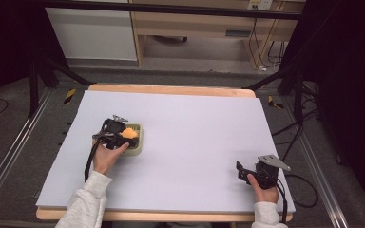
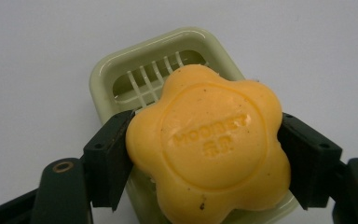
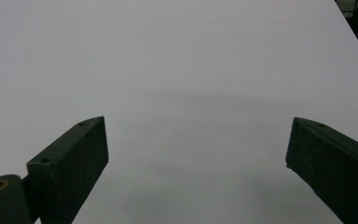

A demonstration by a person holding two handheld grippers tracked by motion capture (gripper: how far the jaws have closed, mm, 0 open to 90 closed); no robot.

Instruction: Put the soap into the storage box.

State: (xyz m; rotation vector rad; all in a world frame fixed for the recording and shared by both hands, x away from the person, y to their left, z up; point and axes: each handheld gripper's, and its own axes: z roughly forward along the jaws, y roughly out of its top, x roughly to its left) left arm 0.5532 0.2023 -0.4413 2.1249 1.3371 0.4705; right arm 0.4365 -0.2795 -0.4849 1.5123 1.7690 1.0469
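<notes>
Left gripper (image 2: 205,163) fingers clamp the soap (image 2: 207,147) by its sides, above the dish (image 2: 107,74); probably firm, slippery. Right gripper (image 3: 196,149) fingers apart, w/ nothing between.

The flower-shaped soap (image 2: 207,147) is orange-yellow with small dark specks and raised lettering stamped in its face. The soap dish (image 2: 121,77) under it is pale green with a white slatted grid. Both grippers' jaws are black. The table cover (image 1: 195,137) is plain pale lilac-white, edged by light wood.
</notes>
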